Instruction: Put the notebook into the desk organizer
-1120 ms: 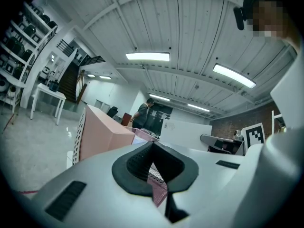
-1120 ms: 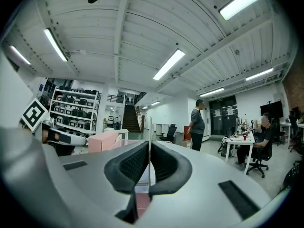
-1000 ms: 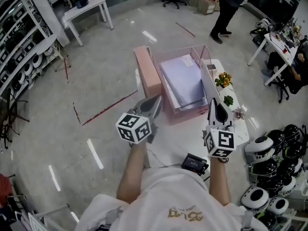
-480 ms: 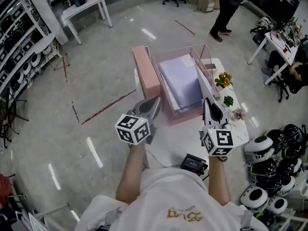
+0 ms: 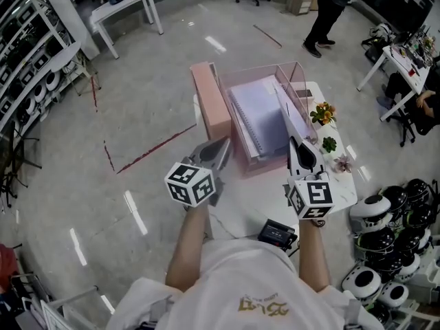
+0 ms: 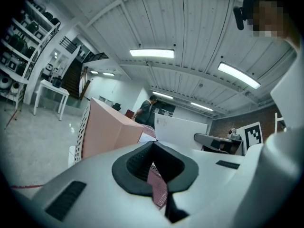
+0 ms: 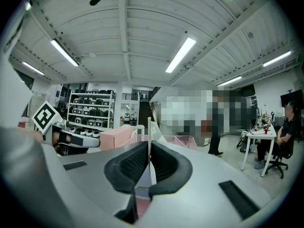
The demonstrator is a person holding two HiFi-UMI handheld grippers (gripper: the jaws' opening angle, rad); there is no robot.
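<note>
The left gripper (image 6: 152, 145) has its fingers (image 6: 135, 164) closed on a strip of pink mesh, the near left wall of the desk organizer (image 5: 265, 166). The right gripper (image 7: 148, 144) has its fingers pressed together on the edge of a thin white panel (image 5: 287, 115), which stands upright along the organizer's right side. Whether that panel belongs to the organizer I cannot tell. The notebook (image 5: 265, 112), pale lilac with a spiral binding on its left edge, lies flat inside the organizer, between the mesh wall and the panel. A tall pink box (image 5: 210, 102) with a perforated side stands just left of the organizer. To the organizer's right sit three small potted plants (image 5: 320, 113), and nearer the person than the organizer lies a black device (image 5: 278, 234). All rest on a white marbled table (image 5: 234, 215). Beyond the organizer the glossy grey floor (image 5: 151, 88) is marked with red tape and carries a small white desk (image 5: 127, 9) and a standing person (image 5: 330, 5). White helmets (image 5: 371, 215) crowd the floor far right of the organizer.
</note>
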